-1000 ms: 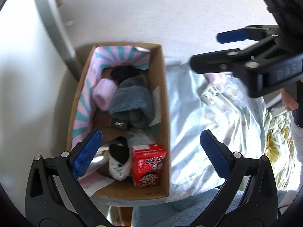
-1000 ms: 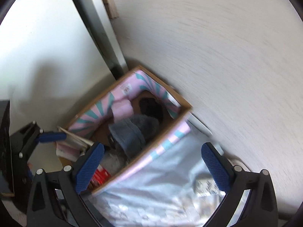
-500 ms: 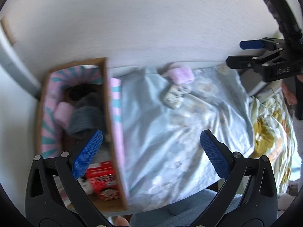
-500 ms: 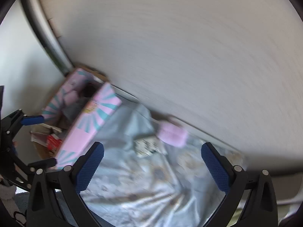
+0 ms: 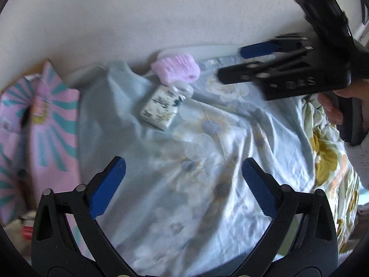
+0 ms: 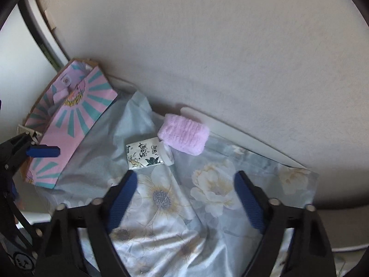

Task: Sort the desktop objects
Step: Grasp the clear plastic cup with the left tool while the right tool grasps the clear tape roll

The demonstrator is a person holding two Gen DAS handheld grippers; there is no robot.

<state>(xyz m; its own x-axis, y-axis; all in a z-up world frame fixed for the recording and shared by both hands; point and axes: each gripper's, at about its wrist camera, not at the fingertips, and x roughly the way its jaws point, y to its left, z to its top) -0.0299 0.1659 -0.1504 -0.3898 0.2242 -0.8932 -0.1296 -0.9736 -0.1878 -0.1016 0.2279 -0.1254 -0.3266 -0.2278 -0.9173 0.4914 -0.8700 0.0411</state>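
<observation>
A fluffy pink roll [image 5: 175, 71] [image 6: 184, 136] lies on the pale blue flowered cloth [image 5: 207, 161] [image 6: 207, 196] by the wall. A small white patterned box [image 5: 161, 106] [image 6: 144, 153] lies just in front of it. My left gripper [image 5: 183, 184] is open and empty above the cloth, short of the box. My right gripper [image 6: 184, 198] is open and empty, near the box and roll; it shows at the upper right of the left wrist view [image 5: 265, 55]. The pink and teal cardboard box [image 5: 46, 127] [image 6: 76, 124] stands at the left.
A beige wall [image 6: 207, 46] runs behind the cloth. A yellow flowered fabric [image 5: 327, 157] lies at the right. A red carton [image 5: 27, 228] shows at the left edge by the box. The left gripper's blue fingertip [image 6: 43, 151] shows at the left of the right wrist view.
Both grippers have swung right, away from the cardboard box and over the cloth. The roll and small patterned box now sit in front of them. Both stay open.
</observation>
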